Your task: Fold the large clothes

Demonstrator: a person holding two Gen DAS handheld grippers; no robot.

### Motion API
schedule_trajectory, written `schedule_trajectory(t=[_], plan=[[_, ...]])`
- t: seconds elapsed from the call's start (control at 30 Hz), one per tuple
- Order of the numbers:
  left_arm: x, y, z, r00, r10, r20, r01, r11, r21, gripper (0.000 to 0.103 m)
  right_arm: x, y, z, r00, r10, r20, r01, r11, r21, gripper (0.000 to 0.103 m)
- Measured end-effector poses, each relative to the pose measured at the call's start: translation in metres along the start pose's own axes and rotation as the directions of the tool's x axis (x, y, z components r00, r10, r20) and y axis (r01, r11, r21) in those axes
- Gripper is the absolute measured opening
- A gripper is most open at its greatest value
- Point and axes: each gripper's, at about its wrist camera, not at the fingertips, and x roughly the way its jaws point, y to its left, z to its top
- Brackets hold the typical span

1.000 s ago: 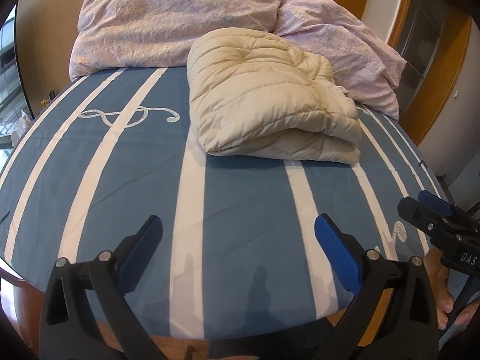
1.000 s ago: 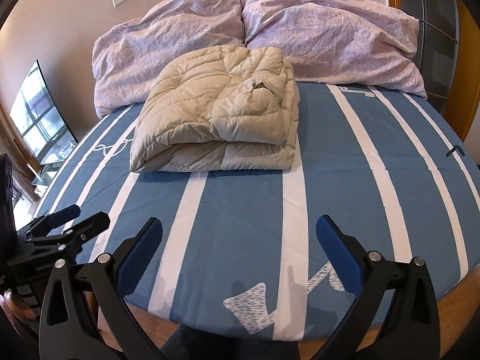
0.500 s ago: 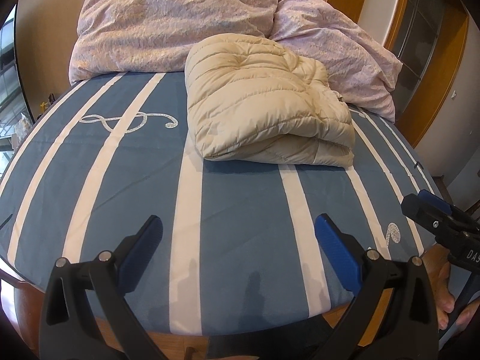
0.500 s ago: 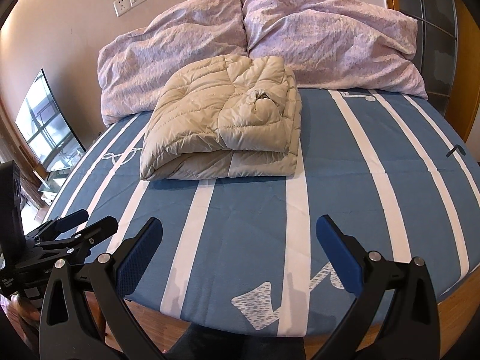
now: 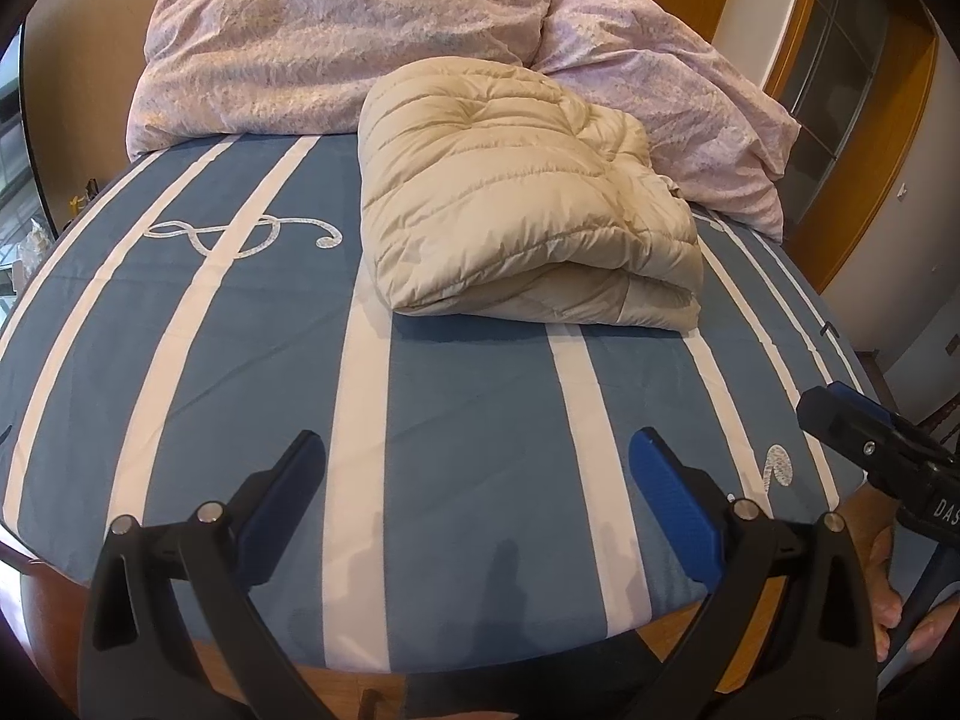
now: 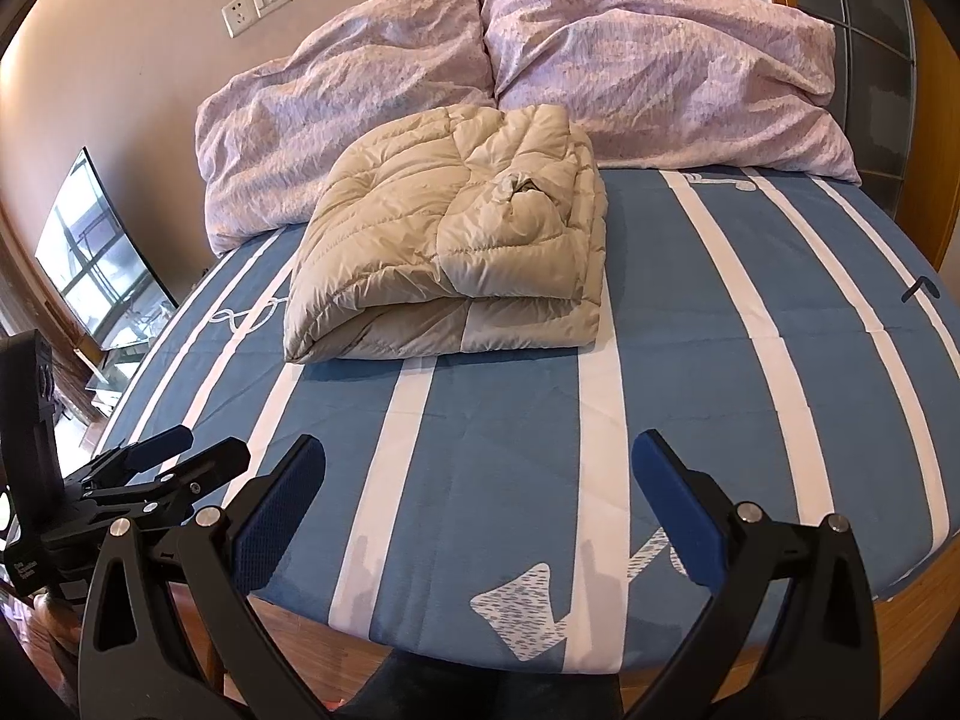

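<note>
A beige quilted puffer jacket (image 5: 516, 204) lies folded into a thick bundle on the blue and white striped bed (image 5: 468, 396); it also shows in the right wrist view (image 6: 456, 240). My left gripper (image 5: 477, 468) is open and empty, held near the bed's foot edge, well short of the jacket. My right gripper (image 6: 477, 468) is open and empty, also back at the foot edge. Each gripper shows at the side of the other's view: the right one (image 5: 840, 426) and the left one (image 6: 180, 456).
Two lilac pillows (image 6: 648, 72) lie at the head of the bed behind the jacket. A wooden bed frame (image 6: 912, 606) rims the mattress. A wall socket (image 6: 258, 0) is above the pillows, a window (image 6: 96, 270) to the left, wooden doors (image 5: 852, 120) to the right.
Both grippers have pulled back from the jacket toward the foot of the bed. The jacket has stayed folded in place.
</note>
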Motion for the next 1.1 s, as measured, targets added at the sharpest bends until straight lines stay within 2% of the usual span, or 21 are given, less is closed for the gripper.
schedule_trajectory(t=[1.1], plan=[[0.0020, -0.0027, 0.0014, 1.000, -0.025, -0.006, 0.025, 1.000, -0.005, 0.101, 0.0025, 0.0035, 0.0009, 1.000, 0.001, -0.001, -0.001, 1.000, 0.002, 0.102]])
